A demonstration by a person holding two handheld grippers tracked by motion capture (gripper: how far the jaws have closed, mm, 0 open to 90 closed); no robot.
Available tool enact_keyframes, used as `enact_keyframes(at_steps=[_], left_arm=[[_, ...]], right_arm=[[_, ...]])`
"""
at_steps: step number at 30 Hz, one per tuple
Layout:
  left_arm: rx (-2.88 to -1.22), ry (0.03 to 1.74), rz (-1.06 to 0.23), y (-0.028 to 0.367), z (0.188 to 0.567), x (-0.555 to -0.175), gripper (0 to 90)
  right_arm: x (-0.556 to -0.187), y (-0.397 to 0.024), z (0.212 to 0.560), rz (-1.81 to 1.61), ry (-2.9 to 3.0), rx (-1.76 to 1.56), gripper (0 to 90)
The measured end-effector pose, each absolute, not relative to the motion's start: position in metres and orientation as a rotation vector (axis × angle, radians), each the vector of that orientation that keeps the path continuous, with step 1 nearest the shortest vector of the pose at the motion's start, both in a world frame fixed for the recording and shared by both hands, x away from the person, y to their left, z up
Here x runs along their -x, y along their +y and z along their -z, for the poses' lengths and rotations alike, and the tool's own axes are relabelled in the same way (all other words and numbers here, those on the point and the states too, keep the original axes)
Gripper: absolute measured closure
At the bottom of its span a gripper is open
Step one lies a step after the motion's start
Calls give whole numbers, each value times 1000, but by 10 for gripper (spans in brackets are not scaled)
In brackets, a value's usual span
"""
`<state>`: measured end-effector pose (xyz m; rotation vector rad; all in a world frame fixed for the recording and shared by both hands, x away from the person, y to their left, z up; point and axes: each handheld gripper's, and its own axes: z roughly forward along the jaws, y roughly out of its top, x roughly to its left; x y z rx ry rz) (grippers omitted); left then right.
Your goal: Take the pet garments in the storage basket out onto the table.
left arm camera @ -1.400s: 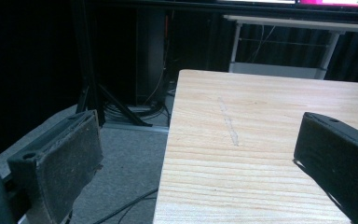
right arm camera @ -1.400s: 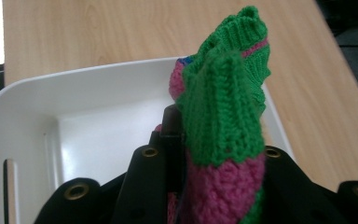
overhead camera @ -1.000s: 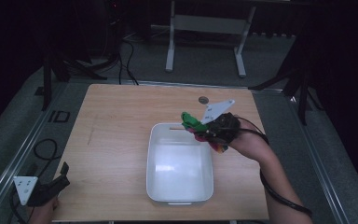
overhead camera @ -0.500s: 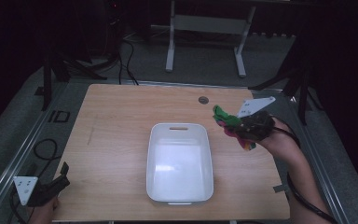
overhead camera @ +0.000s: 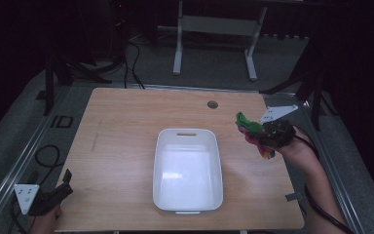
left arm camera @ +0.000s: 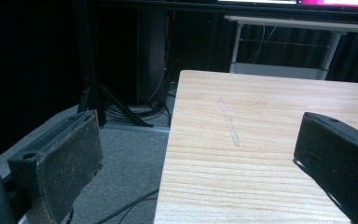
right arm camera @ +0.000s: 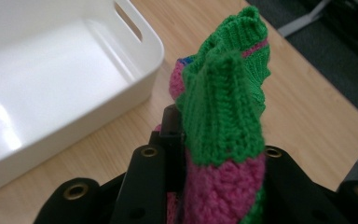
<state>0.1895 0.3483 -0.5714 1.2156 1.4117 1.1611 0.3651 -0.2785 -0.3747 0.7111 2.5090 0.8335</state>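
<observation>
right tongs (overhead camera: 253, 130) pinching knitted sock (right arm camera: 223, 112) beside white bin (overhead camera: 187, 168) | left tongs (overhead camera: 61, 187) spread at desk (overhead camera: 126, 126) corner

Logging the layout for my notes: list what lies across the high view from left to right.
left gripper at the table's near left corner → white bin at the middle → knitted cloth → right gripper clamping it near the table's right edge.

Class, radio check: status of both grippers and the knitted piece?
Right gripper shut on knitted piece, beside white bin. Left gripper open, table's near-left corner. Nothing in the way.
</observation>
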Motion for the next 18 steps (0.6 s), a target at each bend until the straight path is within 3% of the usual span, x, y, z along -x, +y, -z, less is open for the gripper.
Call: enact_keyframes(at_steps=[18], left_arm=[[-1222,1410,-1160,348,571,-190,13]], right_arm=[[-396,-277,480,-767,2481,-880,737]])
